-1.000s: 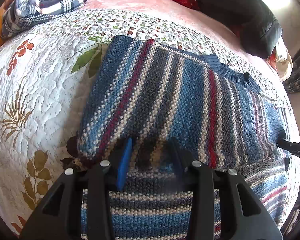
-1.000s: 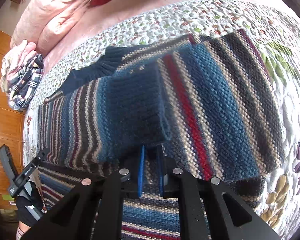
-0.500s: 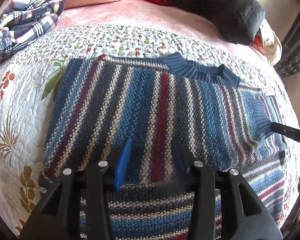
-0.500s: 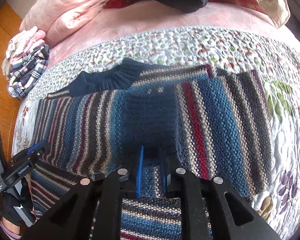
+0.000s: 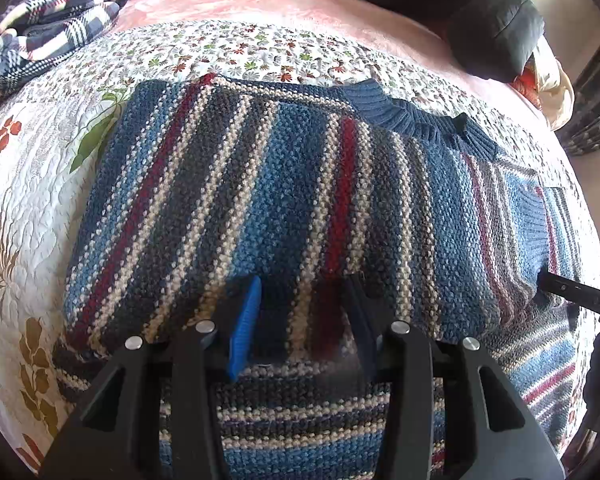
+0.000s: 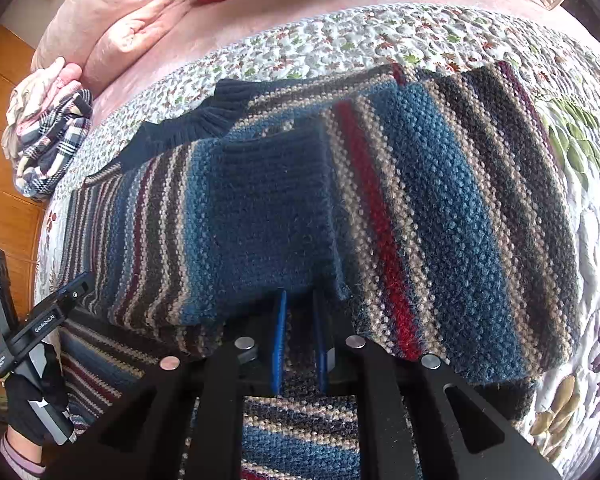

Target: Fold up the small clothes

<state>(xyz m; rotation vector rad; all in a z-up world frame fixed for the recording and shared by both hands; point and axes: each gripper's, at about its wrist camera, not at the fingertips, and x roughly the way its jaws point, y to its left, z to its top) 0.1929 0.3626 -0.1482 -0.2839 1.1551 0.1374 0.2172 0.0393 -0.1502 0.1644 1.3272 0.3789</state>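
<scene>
Left wrist view: striped sweater [image 5: 284, 208] folded on the quilt [image 5: 32, 184].
Left gripper [image 5: 304, 320] gapes wide, holding nothing; right gripper [image 6: 298, 332], narrowly parted, meets the sweater's edge at six o'clock.

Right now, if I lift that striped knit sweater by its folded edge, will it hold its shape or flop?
The striped sweater looks soft and would probably flop: its folded layer drapes over the one beneath. The chunky knit suggests some weight, so it may sag and stretch. Its fuzzy, textured surface should grip rather than slip on the floral quilt.
</scene>
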